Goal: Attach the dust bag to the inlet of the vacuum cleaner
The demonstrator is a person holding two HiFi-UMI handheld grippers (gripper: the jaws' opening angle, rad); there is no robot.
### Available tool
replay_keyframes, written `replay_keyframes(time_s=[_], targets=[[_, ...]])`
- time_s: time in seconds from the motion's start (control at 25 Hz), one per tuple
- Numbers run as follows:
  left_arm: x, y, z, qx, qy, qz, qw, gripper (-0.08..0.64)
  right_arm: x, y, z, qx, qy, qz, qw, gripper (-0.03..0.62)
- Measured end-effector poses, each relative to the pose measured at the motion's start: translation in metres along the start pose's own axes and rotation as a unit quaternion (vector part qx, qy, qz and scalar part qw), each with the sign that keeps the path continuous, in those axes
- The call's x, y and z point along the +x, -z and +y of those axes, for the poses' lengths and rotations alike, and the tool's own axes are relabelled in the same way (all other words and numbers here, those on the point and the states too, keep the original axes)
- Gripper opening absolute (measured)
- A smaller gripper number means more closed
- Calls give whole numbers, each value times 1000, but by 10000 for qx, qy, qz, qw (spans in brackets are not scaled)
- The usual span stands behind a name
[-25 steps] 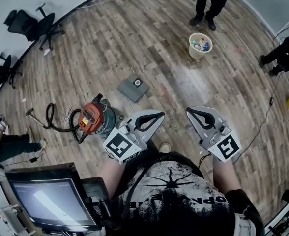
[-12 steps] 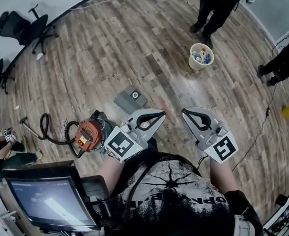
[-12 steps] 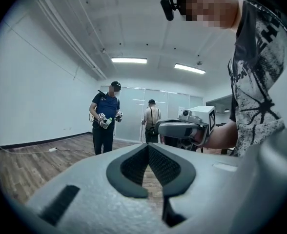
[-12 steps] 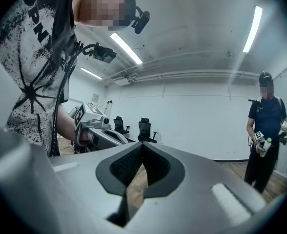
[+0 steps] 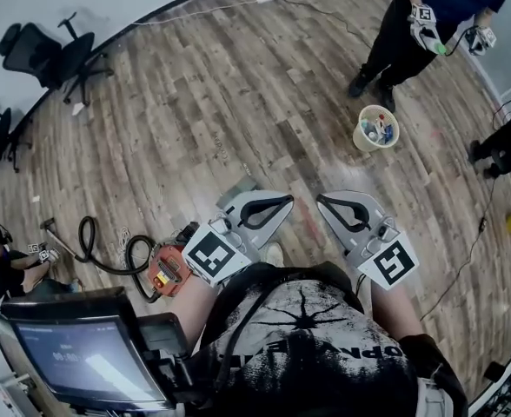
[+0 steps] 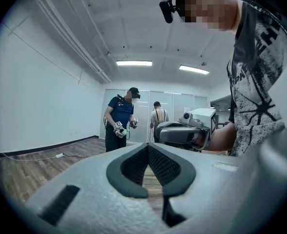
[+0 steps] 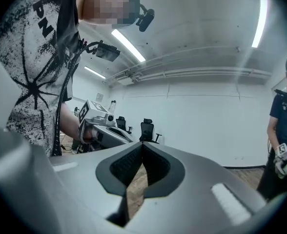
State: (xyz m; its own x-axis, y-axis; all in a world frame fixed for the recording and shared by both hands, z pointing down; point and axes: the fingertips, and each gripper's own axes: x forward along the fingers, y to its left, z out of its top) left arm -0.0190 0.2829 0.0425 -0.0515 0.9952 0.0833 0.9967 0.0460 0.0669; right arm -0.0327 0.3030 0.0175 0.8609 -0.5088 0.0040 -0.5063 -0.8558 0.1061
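My left gripper [image 5: 283, 201] and right gripper [image 5: 322, 201] are both closed tight, holding nothing; red canister vacuum cleaner [image 5: 170, 268] sits lower left, flat grey dust bag [image 5: 238, 186] peeks at centre behind my left jaws, so nothing attached yet

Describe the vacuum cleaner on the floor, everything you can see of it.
The vacuum cleaner is a small canister with an orange-red top and dark body, sitting on the wooden floor. Its black hose curls away to the left. In the head view the left gripper covers its right side; no gripper touches it.
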Motion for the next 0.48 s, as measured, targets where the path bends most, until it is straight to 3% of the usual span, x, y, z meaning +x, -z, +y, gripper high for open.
replay_keyframes(time_s=[0.24,0.36,0.48], targets=[[-2,14,51,-295,-262,222,9990,3,41,8,-32,39,-210,26,9998,6],[7,13,73,-184,-305,238,9991,3,58,10,-51,116,-325,24,9994,6],[21,14,95,-326,-454,304,9980,3,71,14,-76,141,-500,31,9986,6]])
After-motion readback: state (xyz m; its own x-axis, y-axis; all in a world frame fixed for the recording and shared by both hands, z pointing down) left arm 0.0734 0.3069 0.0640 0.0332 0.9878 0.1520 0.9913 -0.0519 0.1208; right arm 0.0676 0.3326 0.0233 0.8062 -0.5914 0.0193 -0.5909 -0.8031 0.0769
